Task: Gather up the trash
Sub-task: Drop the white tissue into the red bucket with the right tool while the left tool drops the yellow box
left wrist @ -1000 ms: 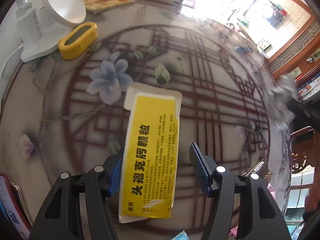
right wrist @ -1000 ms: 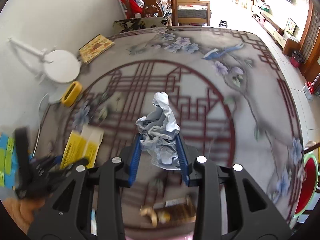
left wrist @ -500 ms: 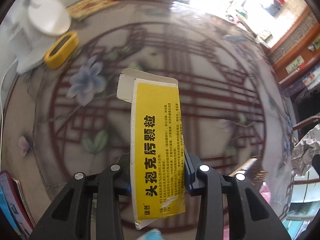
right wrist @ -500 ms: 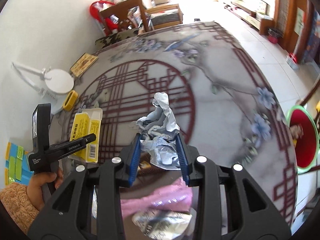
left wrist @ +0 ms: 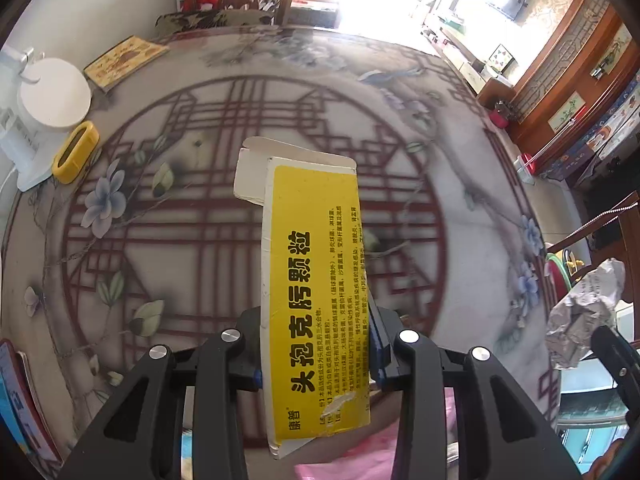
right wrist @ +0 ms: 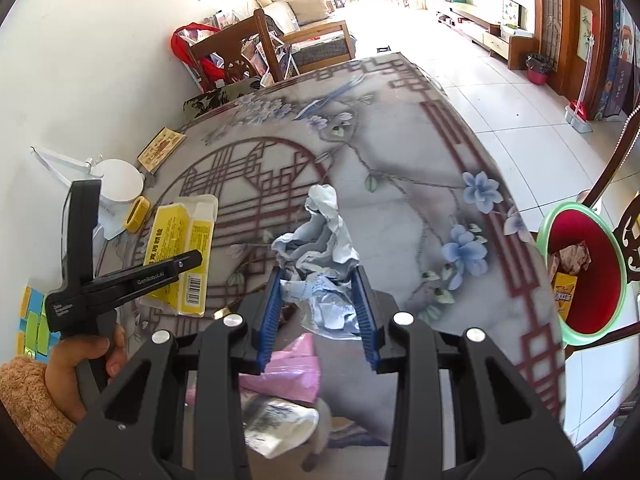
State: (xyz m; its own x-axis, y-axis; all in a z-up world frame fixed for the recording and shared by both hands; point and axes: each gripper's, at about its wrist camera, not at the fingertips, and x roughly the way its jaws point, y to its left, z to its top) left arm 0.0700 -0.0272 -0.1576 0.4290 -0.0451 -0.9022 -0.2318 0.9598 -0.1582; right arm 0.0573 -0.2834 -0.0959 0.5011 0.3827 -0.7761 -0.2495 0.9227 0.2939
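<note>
My left gripper [left wrist: 316, 344] is shut on a flattened yellow medicine box [left wrist: 312, 280] with black Chinese print and holds it above the round patterned table [left wrist: 460, 184]. The same box shows in the right wrist view [right wrist: 180, 248], held by the left gripper [right wrist: 188, 260]. My right gripper [right wrist: 318, 312] is shut on a crumpled white-blue paper wad [right wrist: 320, 248], held above the table's near side. The wad also shows at the right edge of the left wrist view [left wrist: 584, 312]. A green-rimmed red trash bin [right wrist: 580, 276] with some trash inside stands on the floor at the right.
A white lamp base [left wrist: 52, 96], a yellow oblong item [left wrist: 76, 152] and a thin book [left wrist: 124, 60] sit at the table's far left. A pink bag [right wrist: 288, 368] and a white wrapper [right wrist: 276, 424] lie near the front edge. A wooden chair [right wrist: 248, 52] stands behind the table.
My left gripper closed on the yellow box and lifted it off the table. My right gripper swung right with the paper wad, bringing the trash bin into view.
</note>
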